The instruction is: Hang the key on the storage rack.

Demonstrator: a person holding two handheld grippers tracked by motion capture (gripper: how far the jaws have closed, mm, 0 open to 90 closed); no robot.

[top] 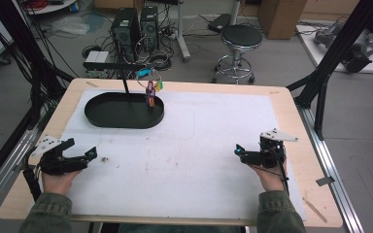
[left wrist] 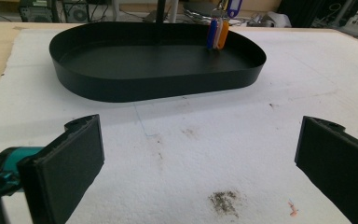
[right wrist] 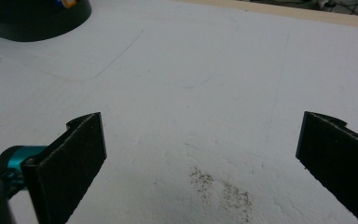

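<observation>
A black oval tray [top: 121, 124] lies at the back left of the white mat [top: 199, 126], with a thin black post [top: 125, 83] rising from it. A bunch of coloured key tags [top: 150, 92] hangs over the tray's right end. In the left gripper view the tray [left wrist: 158, 86] lies ahead, with the tags [left wrist: 217, 32] at its far right. My left gripper [top: 82, 148] [left wrist: 200, 163] rests low at the mat's near left, open and empty. My right gripper [top: 246, 151] [right wrist: 200, 158] is at the near right, open and empty too. An edge of the tray [right wrist: 32, 25] shows in the right gripper view.
Dark smudges [left wrist: 224, 201] [right wrist: 221, 186] mark the mat in front of each gripper. The wooden table [top: 315, 194] shows past the mat's edges. Behind the table stand a stool [top: 240, 39], computer towers [top: 135, 26] and black frame struts [top: 330, 58].
</observation>
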